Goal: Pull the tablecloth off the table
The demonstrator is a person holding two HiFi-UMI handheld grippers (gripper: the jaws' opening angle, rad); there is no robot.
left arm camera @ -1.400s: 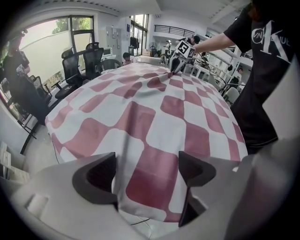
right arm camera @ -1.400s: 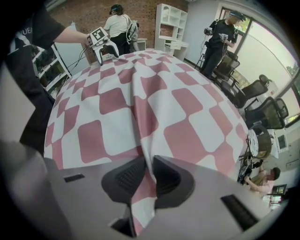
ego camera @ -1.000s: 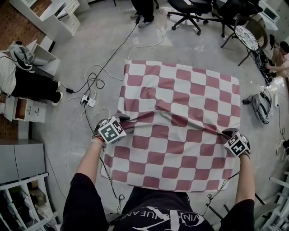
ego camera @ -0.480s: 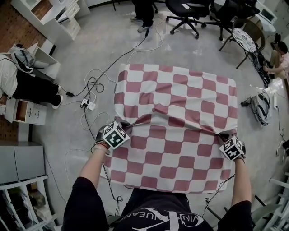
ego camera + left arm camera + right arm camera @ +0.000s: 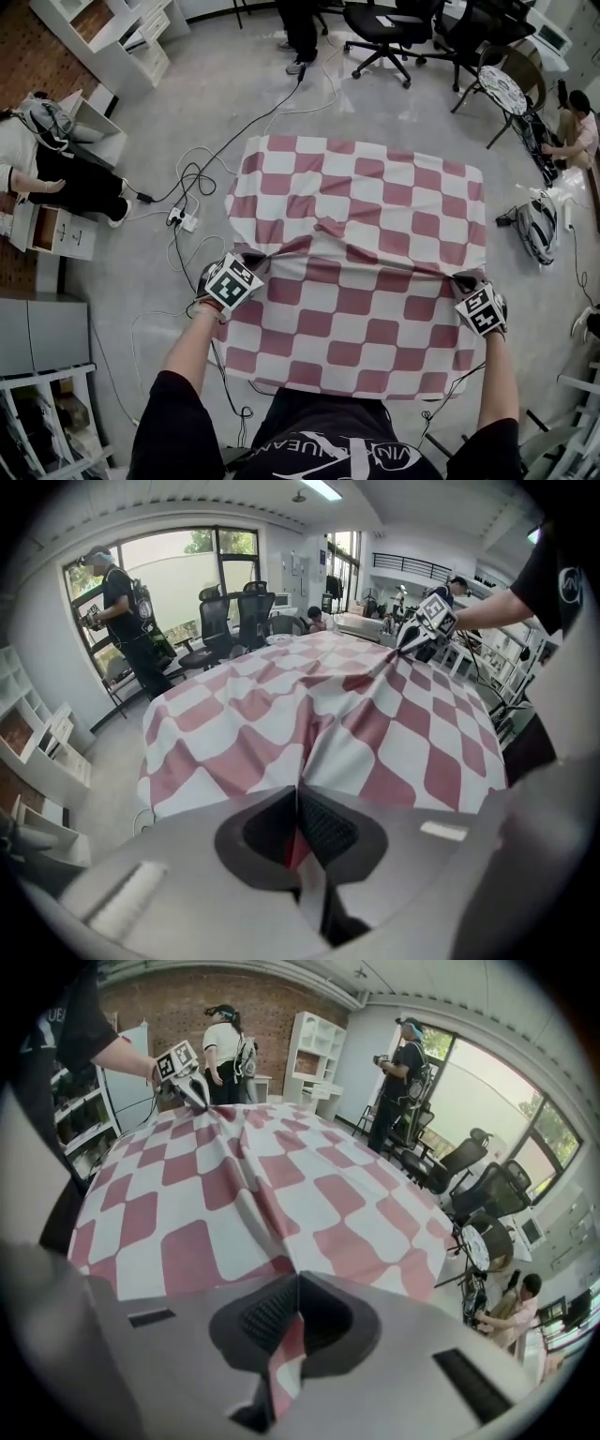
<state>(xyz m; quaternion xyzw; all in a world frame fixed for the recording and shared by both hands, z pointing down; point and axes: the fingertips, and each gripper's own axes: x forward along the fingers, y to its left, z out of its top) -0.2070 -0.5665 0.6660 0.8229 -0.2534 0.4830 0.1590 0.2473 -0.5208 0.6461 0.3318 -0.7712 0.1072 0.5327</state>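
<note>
At the left edge of the red-and-white checked tablecloth point(image 5: 366, 202), our left gripper point(image 5: 251, 260) has just been closing its jaws and now pinches a fold of fabric. The tablecloth lies spread over the table, creased into ridges between our two grips. At its right edge, our right gripper point(image 5: 461, 278) is clamped on another fold.

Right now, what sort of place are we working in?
Most likely an office or lab workroom. Swivel chairs stand beyond the tablecloth, white shelves line the wall, and cables run to a power strip on the floor.
</note>
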